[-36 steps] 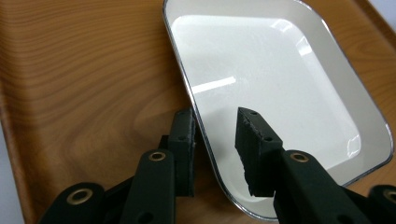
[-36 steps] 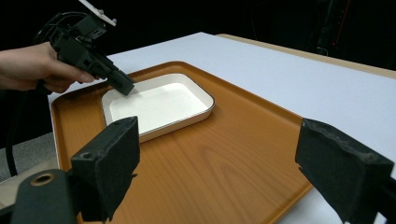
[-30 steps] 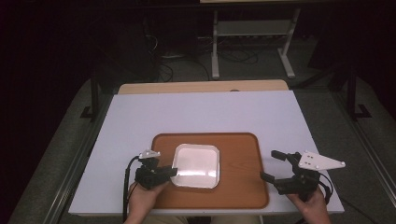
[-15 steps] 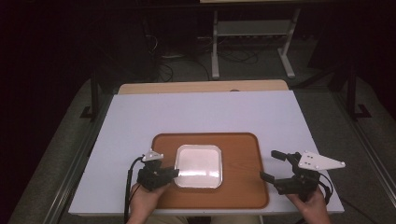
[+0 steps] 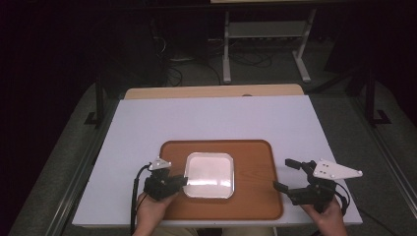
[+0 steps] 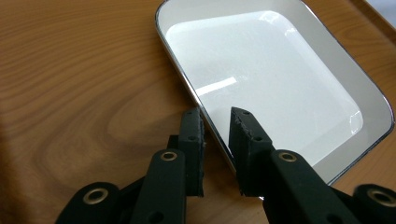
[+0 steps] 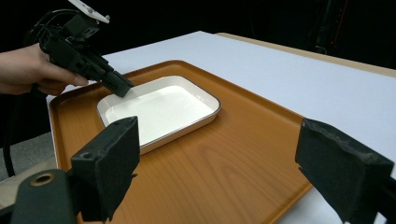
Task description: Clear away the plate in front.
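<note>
Straddling the white dish (image 6: 275,88) rim on the wooden tray (image 5: 255,196), left hand-held gripper (image 6: 215,122) narrow, not clamped; right hand-held gripper (image 7: 219,154) wide apart.

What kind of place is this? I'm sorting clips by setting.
Probably a lab or recording room, not a home. A white-topped table stands in a dark space with cables on the floor and a metal stand behind. On it lie a wooden tray and an empty white dish.

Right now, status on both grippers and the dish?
Left gripper straddling white dish rim, jaws narrow, not clamped. Right gripper open wide, off tray's right edge. Dish empty, nothing obstructing.
</note>
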`<state>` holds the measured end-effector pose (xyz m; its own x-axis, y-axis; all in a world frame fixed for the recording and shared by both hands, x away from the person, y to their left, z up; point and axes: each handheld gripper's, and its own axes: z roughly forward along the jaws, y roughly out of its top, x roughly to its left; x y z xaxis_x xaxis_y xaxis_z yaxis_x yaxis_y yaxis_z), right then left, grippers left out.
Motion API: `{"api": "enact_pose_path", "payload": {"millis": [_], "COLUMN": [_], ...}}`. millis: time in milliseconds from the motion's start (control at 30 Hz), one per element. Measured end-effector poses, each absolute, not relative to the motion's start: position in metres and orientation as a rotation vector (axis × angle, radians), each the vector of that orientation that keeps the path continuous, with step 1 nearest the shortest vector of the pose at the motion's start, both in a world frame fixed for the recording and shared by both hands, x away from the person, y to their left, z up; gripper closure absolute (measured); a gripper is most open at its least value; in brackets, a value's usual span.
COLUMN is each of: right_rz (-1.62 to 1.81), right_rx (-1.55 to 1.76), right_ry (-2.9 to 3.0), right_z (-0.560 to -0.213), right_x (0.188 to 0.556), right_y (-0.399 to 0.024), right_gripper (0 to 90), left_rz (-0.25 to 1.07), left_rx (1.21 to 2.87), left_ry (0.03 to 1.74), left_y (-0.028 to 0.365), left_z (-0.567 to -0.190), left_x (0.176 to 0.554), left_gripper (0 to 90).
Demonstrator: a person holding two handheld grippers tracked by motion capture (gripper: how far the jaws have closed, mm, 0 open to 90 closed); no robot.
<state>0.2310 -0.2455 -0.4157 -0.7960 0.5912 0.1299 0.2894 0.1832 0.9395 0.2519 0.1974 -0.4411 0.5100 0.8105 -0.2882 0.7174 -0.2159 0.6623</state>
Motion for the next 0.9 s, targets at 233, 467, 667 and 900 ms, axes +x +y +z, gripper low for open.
{"api": "enact_pose_path", "payload": {"millis": [233, 467, 667, 900], "right_rz": [1.642, 1.62, 1.611, 1.593], "right_rx": [0.854, 0.859, 0.875, 0.877], "right_ry": [2.202, 2.211, 2.207, 2.22], "right_z": [-0.416, -0.417, -0.418, -0.419], "right_x": [0.231, 0.232, 0.233, 0.234], "right_y": [-0.245, -0.244, -0.247, -0.245], "right_gripper": [13.1, 13.1, 13.1, 13.1], "left_rz": [0.191, 0.236, 0.243, 0.244], "left_rx": [1.963, 1.952, 1.935, 1.933], "left_ry": [1.212, 1.15, 1.107, 1.067], "left_y": [0.201, 0.211, 0.222, 0.23], "left_z": [-0.439, -0.436, -0.433, -0.432], "left_x": [0.251, 0.251, 0.251, 0.249], "left_gripper": [73.0, 70.3, 68.2, 65.9]}}
